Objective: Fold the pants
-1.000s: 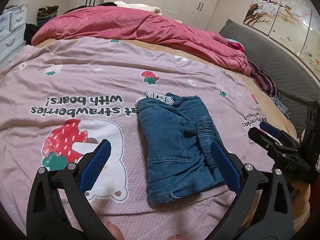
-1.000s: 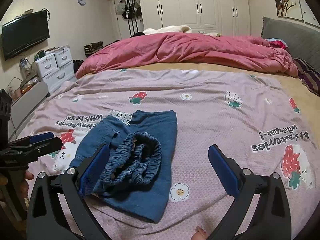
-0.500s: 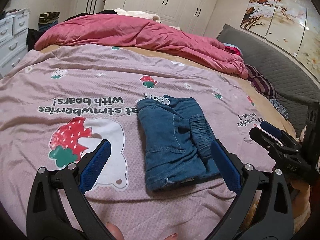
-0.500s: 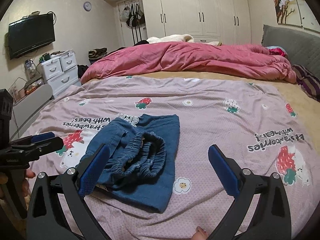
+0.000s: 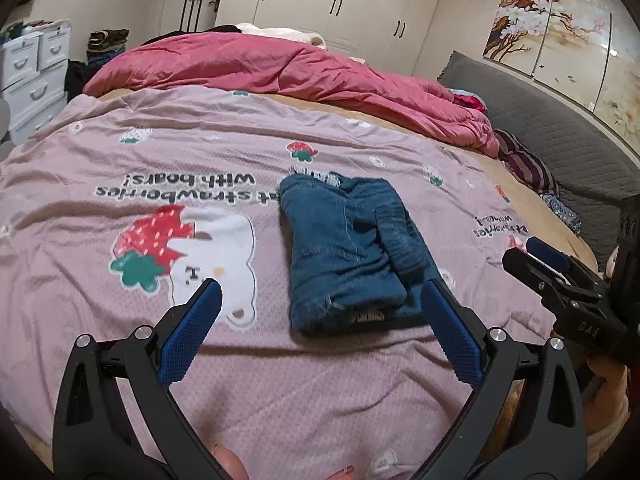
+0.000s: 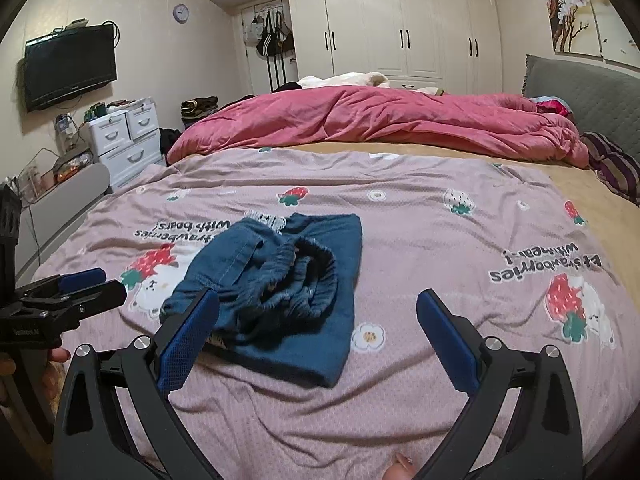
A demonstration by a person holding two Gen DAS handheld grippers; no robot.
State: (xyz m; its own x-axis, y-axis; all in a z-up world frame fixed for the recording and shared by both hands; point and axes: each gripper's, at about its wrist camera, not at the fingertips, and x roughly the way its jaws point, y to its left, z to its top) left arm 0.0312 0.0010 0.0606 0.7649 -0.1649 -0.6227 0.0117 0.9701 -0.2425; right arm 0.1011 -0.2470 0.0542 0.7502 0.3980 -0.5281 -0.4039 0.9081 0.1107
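The blue denim pants [image 5: 348,252], folded into a compact rectangular bundle with the gathered elastic waistband on top, lie on the mauve printed bedspread [image 5: 168,152], just beside its large strawberry-and-white-bear picture [image 5: 184,240]. A scrap of white lace trim pokes out at the pants' far edge.

Relative to the pants, the printed line on the spread runs off to the side of the far edge; it appears upside down and reads "…at strawberries with bears!". A second copy of the same print sits on the opposite side of the pants, too distorted to read fully.

The left gripper [image 5: 320,320] hovers over the bedspread on the near side of the pants, its blue-padded fingers [image 5: 188,332] spread wide, gripping nothing. The right gripper [image 6: 318,320] hangs likewise near the pants' waistband side, fingers wide apart and empty. Small white lettering on each black gripper body is visible from the other camera but cannot be read reliably.

Beyond the pants, a rumpled pink quilt [image 6: 380,120] lies across the far part of the bed. Past that stand white wardrobe doors [image 6: 400,28].
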